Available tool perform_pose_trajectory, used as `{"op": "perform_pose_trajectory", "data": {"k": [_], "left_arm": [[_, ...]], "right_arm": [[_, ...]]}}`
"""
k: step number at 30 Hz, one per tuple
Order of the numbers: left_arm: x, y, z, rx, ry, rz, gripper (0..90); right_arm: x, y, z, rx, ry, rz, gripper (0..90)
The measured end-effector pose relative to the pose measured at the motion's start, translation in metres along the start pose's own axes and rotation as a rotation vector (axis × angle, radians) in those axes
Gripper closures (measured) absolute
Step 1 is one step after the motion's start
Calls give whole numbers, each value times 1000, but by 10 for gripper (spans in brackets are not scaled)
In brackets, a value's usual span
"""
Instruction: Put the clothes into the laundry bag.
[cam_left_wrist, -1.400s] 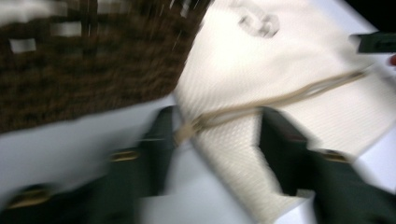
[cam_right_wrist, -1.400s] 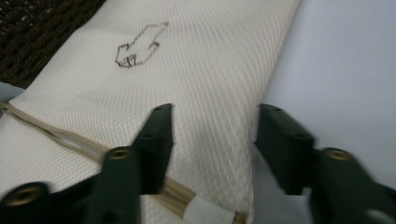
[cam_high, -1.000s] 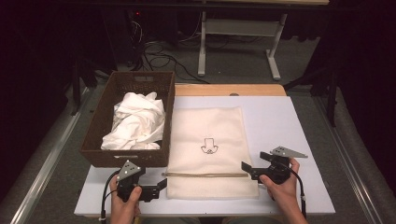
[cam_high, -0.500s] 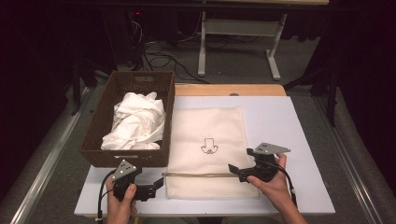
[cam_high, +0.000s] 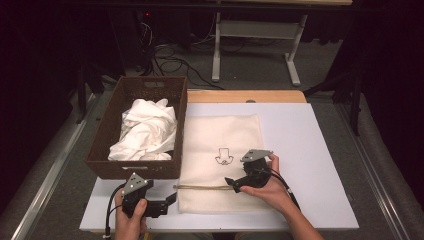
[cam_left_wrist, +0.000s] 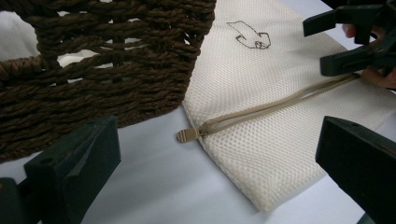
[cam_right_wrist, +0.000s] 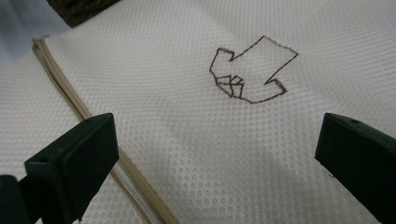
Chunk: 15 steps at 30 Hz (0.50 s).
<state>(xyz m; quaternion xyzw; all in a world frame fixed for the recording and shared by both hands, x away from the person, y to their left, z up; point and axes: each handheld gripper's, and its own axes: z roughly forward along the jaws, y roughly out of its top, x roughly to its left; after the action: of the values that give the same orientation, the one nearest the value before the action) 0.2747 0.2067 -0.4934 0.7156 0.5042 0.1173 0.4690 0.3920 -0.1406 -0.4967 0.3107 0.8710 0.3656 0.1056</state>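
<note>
Cream mesh makes up the laundry bag (cam_high: 222, 162) that lies flat on the white tabletop (cam_high: 310, 140), just beside the brown woven basket (cam_high: 107, 150) holding crumpled white cloth (cam_high: 145, 132). A tan zipper (cam_left_wrist: 275, 105) runs across the bag's near end, its long axis going left to right across the tabletop, parallel to the near edge. The zipper's pull tab (cam_left_wrist: 186, 135) sits at the bag's left edge, sticking out just past the mesh and close to the basket's front corner. That end decides the coming move: the left gripper (cam_high: 167, 201) hangs low over the bare tabletop right at that corner, its fingers spread wide and holding nothing, and in the left gripper view the tab lies straight ahead between them, a little beyond the tips. The right gripper (cam_high: 231, 183) is over the middle of the bag, with its tips near the zipper line and just below the small stitched emblem (cam_high: 224, 156); its fingers also stand wide apart and empty, with the mesh and the tan zipper passing under the left one in the right gripper view. As I judge it, the left hand is far nearer the tab and would take it, while the right is placed to press or pinch the mesh beside the zipper so the bag holds firm as the tab is drawn rightward along the line.
</note>
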Motion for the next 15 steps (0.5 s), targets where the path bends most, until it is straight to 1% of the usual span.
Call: {"op": "perform_pose_trajectory", "data": {"k": [2, 3, 4, 5, 6, 9, 10, 13, 14, 15], "left_arm": [[0, -2, -1, 4, 4, -7, 2], [0, -2, -2, 4, 3, -10, 2], [0, -2, -2, 4, 3, -10, 1], [1, -4, -5, -2, 11, -20, 2], [1, -5, -6, -2, 12, -25, 2], [2, -8, -9, 4, 22, -31, 2], [2, -10, -10, 6, 22, -34, 2], [2, -12, -12, 7, 27, -38, 2], [2, -12, -13, 9, 29, -41, 2], [3, -13, -13, 11, 30, -41, 2]], "right_arm": [[0, -3, 5, 30, 13, -20, 2], [0, -5, 10, 54, 7, -30, 2], [0, -6, 12, 67, 11, -26, 2], [-1, -8, 14, 79, 20, -45, 2], [0, -8, 16, 76, 18, -54, 2], [3, -9, 17, 90, 14, -70, 2], [4, -9, 18, 109, 3, -84, 3], [5, -9, 20, 112, -9, -91, 3], [5, -8, 20, 115, -15, -88, 37], [5, -7, 20, 117, -29, -83, 97]]}}
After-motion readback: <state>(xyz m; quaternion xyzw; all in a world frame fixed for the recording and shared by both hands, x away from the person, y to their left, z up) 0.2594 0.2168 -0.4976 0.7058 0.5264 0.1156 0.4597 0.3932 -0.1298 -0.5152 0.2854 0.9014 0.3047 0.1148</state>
